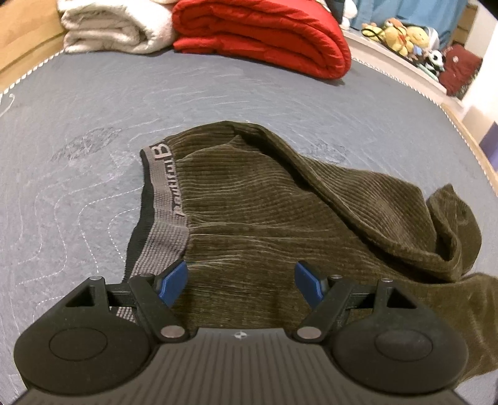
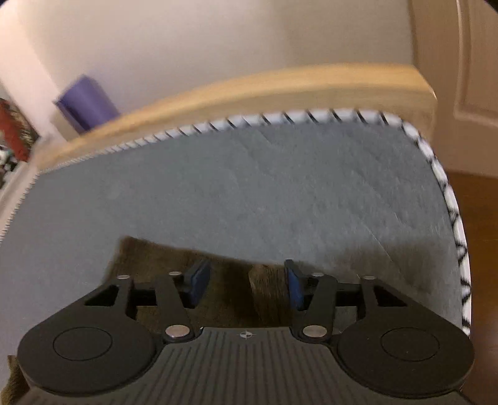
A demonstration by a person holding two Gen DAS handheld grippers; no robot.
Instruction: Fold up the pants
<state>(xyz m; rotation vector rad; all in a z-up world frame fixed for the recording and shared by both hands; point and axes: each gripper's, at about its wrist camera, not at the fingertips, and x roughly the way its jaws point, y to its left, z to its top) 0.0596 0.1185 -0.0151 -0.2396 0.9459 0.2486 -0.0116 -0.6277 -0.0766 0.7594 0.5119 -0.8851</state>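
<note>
Both my grippers, left (image 1: 241, 282) and right (image 2: 247, 282), hang spread and empty over the pants (image 1: 264, 199), so next I grab the crumpled leg beyond the waistband (image 1: 163, 193) and straighten it.

So it's a bed (image 1: 93, 102) with a grey quilted mattress; olive corduroy pants (image 1: 264, 199) lie crumpled mid-bed, cream blanket (image 1: 109, 28) at 11 o'clock, red comforter (image 1: 264, 34) at 12.

both wrist cameras look steeply down, close over the grey quilted mattress (image 1: 93, 131); left faces the folded red blanket (image 1: 261, 34), right the pale wooden bed frame (image 2: 280, 90); both share the olive corduroy pants (image 1: 280, 212)
</note>
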